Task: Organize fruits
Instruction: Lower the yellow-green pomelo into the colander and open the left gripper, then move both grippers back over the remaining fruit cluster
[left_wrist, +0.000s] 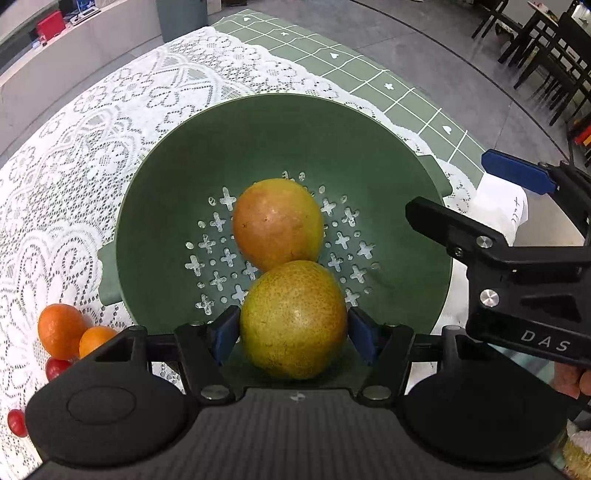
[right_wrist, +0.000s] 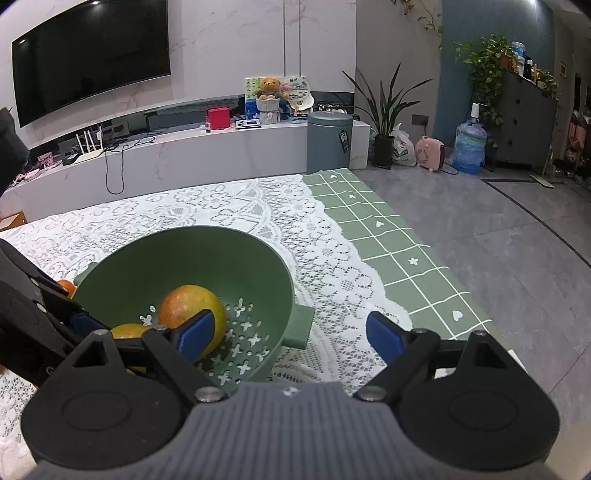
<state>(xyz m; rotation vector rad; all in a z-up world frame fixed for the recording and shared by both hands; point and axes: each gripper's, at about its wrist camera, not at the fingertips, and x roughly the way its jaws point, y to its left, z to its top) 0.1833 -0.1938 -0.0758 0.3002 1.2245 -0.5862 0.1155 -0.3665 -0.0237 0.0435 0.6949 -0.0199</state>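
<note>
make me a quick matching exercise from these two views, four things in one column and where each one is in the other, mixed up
Things:
1. yellow-green pear
2. reddish pear
3. oranges
4. right gripper

Places:
A. on the lace cloth outside the strainer
B. lying on the strainer's holed bottom
C. open with nothing between its fingers
D. between the left gripper's blue pads

Pairs: 1-D, 2-B, 3-A, 4-C

"DAS" in pale letters on right tool (left_wrist: 458, 188) body.
</note>
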